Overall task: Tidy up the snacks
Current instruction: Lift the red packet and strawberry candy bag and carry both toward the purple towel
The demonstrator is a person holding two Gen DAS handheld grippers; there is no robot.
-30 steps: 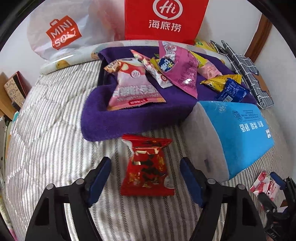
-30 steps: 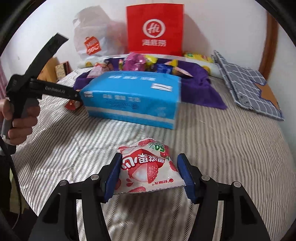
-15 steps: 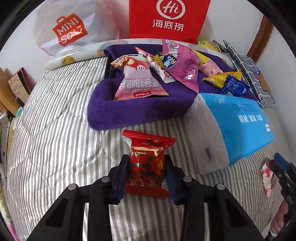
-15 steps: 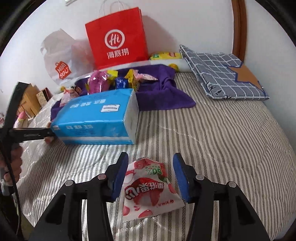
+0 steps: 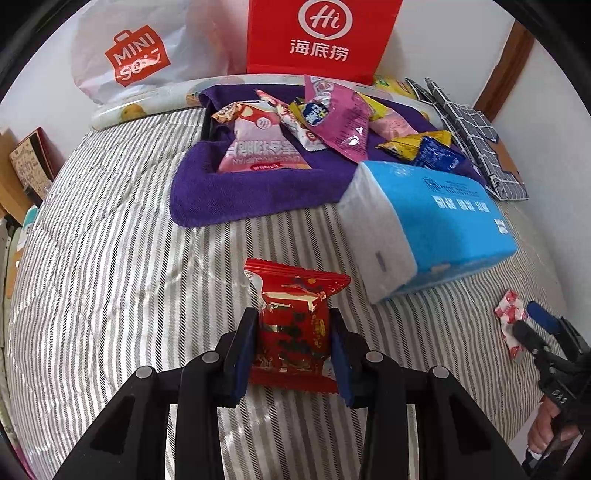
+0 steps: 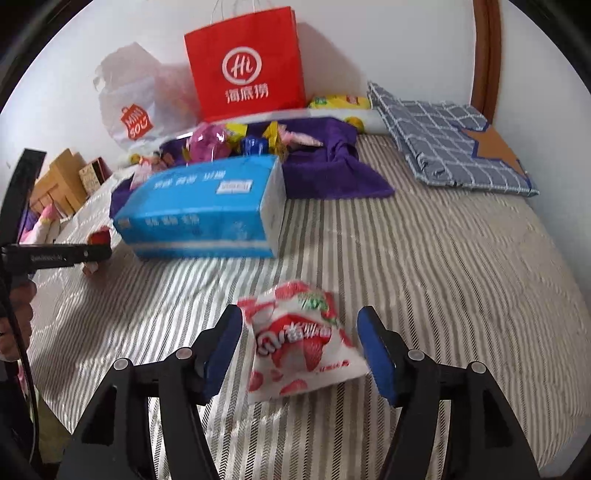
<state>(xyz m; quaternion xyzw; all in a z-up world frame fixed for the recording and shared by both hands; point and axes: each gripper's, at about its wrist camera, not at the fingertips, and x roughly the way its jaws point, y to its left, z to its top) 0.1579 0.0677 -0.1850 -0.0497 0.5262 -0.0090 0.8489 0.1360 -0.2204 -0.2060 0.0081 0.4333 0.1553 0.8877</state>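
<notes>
Home bedroom, striped quilted bed (image 6: pixel 424 258), checked pillow (image 6: pixel 443 147), shopping bags (image 6: pixel 247 62) against wall

Bedcover (image 5: pixel 110 277): grey-and-white stripes. Towel (image 5: pixel 258 192): purple. Tissue pack (image 5: pixel 454 221): sky blue, white end. Paper bag (image 5: pixel 321 33): red, white logo. Cushion (image 6: pixel 454 144): blue-grey check. Held snack packet (image 5: pixel 293 325): red, gold.

Hidden or indistinct: lower sides of the red snack packet (image 5: pixel 293 332), covered by the left tongs' pads (image 5: pixel 246 354). Strawberry packet (image 6: pixel 301 341) motion-blurred, small print unreadable. Purple towel (image 6: pixel 332 173) partly masked by the blue tissue pack (image 6: pixel 207 214). Person's hand (image 5: pixel 546 428) cut by the frame edge.
</notes>
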